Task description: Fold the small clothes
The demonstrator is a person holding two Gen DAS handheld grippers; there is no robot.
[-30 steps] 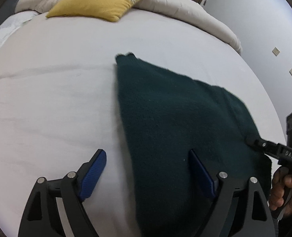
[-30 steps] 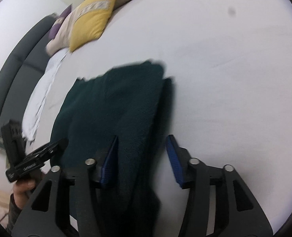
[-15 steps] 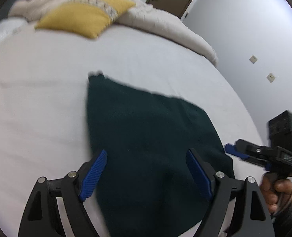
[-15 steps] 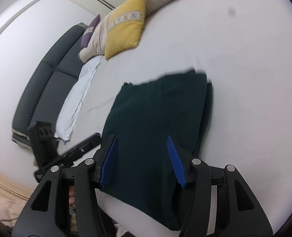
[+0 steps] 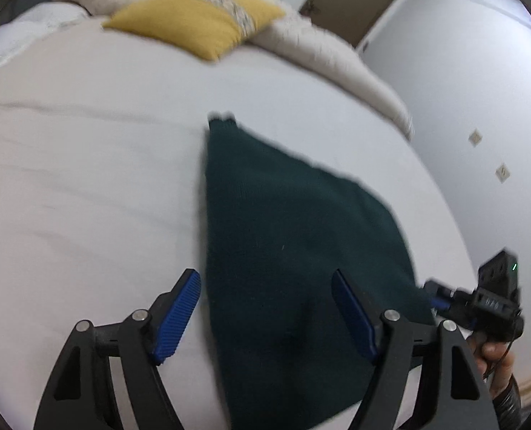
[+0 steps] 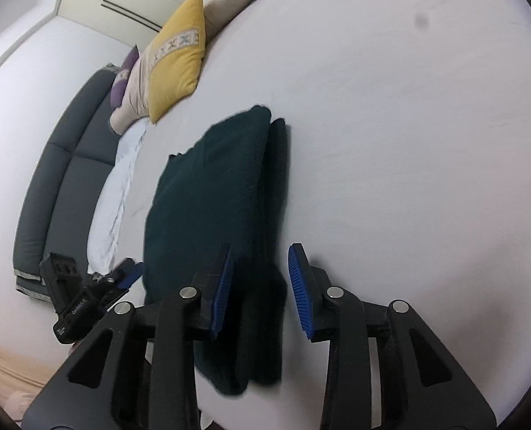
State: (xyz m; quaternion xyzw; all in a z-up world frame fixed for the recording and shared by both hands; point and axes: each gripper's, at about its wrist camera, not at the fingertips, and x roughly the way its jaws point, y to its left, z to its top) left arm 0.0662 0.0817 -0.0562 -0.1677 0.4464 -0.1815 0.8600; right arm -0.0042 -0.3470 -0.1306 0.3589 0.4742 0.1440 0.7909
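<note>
Above the folded dark green garment (image 5: 294,251), both hand-held grippers (image 5: 265,308) (image 6: 261,286) hang spread, empty

Left hand-held gripper (image 5: 265,310): jaws spread wide, blue pads facing each other, nothing held between them. Right hand-held gripper (image 6: 261,286): jaws likewise apart, gripping nothing. The person's right hand (image 5: 494,362) grasps the right unit's handle from below.
</note>
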